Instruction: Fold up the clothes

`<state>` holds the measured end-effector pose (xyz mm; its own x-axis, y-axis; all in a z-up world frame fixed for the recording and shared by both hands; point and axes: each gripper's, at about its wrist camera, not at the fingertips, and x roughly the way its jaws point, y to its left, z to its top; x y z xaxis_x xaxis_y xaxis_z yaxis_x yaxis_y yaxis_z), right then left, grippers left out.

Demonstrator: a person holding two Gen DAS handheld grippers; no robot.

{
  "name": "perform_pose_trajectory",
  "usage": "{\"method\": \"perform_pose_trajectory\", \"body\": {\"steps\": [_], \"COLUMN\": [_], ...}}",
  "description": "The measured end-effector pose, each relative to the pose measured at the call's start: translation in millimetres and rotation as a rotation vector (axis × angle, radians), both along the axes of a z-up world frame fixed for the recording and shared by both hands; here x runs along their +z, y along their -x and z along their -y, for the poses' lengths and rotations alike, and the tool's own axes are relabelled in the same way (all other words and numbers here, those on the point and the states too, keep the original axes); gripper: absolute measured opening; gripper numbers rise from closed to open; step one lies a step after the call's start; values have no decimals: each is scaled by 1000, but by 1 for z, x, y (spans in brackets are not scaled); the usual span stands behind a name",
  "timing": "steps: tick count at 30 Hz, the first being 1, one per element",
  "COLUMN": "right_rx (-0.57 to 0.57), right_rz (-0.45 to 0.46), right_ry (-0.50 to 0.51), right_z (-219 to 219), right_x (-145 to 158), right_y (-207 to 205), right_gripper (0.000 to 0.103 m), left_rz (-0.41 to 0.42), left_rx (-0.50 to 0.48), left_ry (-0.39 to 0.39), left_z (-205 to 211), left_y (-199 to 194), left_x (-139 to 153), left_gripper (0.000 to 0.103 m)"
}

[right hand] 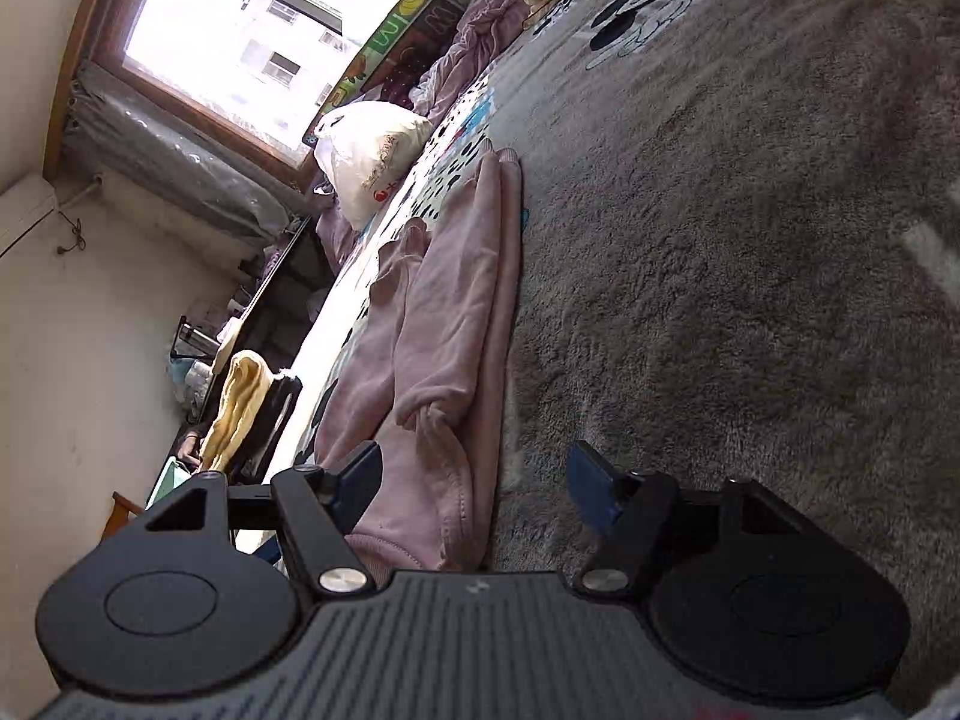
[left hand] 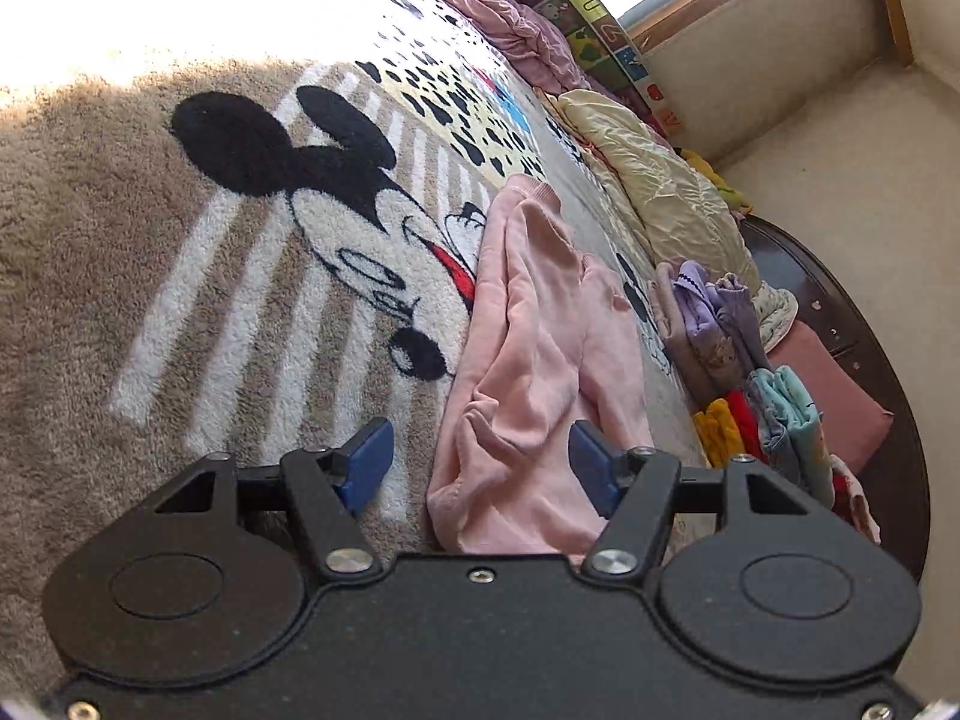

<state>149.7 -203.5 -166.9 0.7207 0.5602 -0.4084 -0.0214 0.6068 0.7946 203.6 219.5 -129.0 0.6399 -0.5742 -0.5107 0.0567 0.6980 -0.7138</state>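
A pink fleece garment lies lengthwise, folded into a long strip, on a plush beige blanket with a cartoon mouse print. In the left wrist view my left gripper stands open over the garment's near end. Its right blue pad is above the fabric and its left pad is over the blanket. In the right wrist view the same garment runs away from me. My right gripper is open at its near end, with the fabric beside the left pad and nothing pinched.
A row of folded clothes sits at the blanket's right edge, beside the dark bed frame. A cream quilt and a pink quilt lie further back. A white bag rests near the window.
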Motion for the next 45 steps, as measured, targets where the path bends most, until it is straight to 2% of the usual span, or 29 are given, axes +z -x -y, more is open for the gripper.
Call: {"method": "perform_pose_trajectory", "body": {"steps": [1, 2, 3, 6, 7, 9, 11, 12, 14, 20, 22, 24, 25, 27, 28, 30, 31, 32, 33, 34, 35, 36, 38, 39, 40, 42, 43, 44, 45], "right_rx": [12, 23, 33, 29, 15, 4, -10, -21, -28, 1, 13, 28, 37, 74, 97, 124, 130, 134, 149, 166, 196, 246, 343, 417, 480, 585, 630, 648, 653], "right_rz": [-7, -13, -10, 23, 27, 27, 13, 5, 2, 48, 65, 67, 63, 39, 24, 26, 41, 74, 118, 162, 208, 266, 369, 441, 496, 584, 626, 628, 595], "right_ry": [-1, 0, 9, 36, 24, 33, 39, 17, -4, -10, 5, 33, 52, 133, 176, 228, 242, 267, 318, 370, 433, 530, 724, 854, 970, 1167, 1254, 1288, 1286], "right_z": [-5, -11, -18, -33, -35, -43, -49, -48, -47, -25, -8, 11, 19, 27, 31, 39, 43, 47, 48, 48, 46, 44, 27, 16, 4, -14, -17, -20, -21], "right_x": [0, 1, 1, 0, -1, -3, -8, -12, -15, 3, 12, 19, 21, 21, 20, 21, 24, 30, 37, 45, 52, 61, 73, 77, 75, 66, 58, 51, 44], "right_y": [0, 0, 1, 1, 0, -5, -9, -10, -11, -9, -5, 1, 3, 10, 13, 23, 29, 37, 43, 50, 54, 62, 69, 74, 78, 86, 94, 94, 88], "right_gripper": [68, 68, 68, 68, 68, 57, 23, 15, 13, 12, 12, 12, 12, 12, 13, 18, 21, 31, 34, 34, 34, 34, 44, 49, 58, 59, 59, 59, 59], "left_rz": [-2, -17, -33, -16, -18, -19, -15, -10, -2, 23, 28, 24, 22, 34, 88, 204, 286, 371, 455, 540, 591, 638, 677, 695, 715, 741, 745, 736, 741], "left_rx": [1, 0, -2, 8, 18, 38, 47, 46, 32, -15, -48, -98, -129, -180, -178, -170, -188, -207, -227, -246, -298, -355, -448, -494, -533, -580, -584, -561, -543], "left_ry": [-1, -3, -6, -43, -48, -45, -47, -52, -69, -107, -88, -105, -139, -200, -223, -271, -368, -475, -581, -688, -782, -875, -1013, -1080, -1168, -1318, -1374, -1404, -1381], "left_z": [2, 5, 9, 18, 18, 19, 23, 26, 36, 68, 73, 83, 88, 96, 94, 91, 97, 104, 112, 119, 129, 140, 156, 164, 170, 179, 183, 185, 184], "left_y": [1, 1, 2, 7, 9, 14, 19, 22, 28, 58, 72, 86, 91, 100, 105, 116, 124, 133, 142, 151, 156, 162, 166, 167, 169, 171, 171, 170, 169], "left_x": [-1, -3, -6, -7, -10, -13, -13, -12, -9, 3, 6, 6, 4, 2, 7, 18, 23, 27, 32, 36, 33, 30, 15, 8, -4, -24, -32, -37, -35], "left_gripper": [55, 35, 29, 24, 18, 13, 10, 9, 7, 6, 6, 6, 7, 22, 34, 37, 38, 40, 42, 49, 55, 55, 61, 61, 62, 62, 63, 63, 63]}}
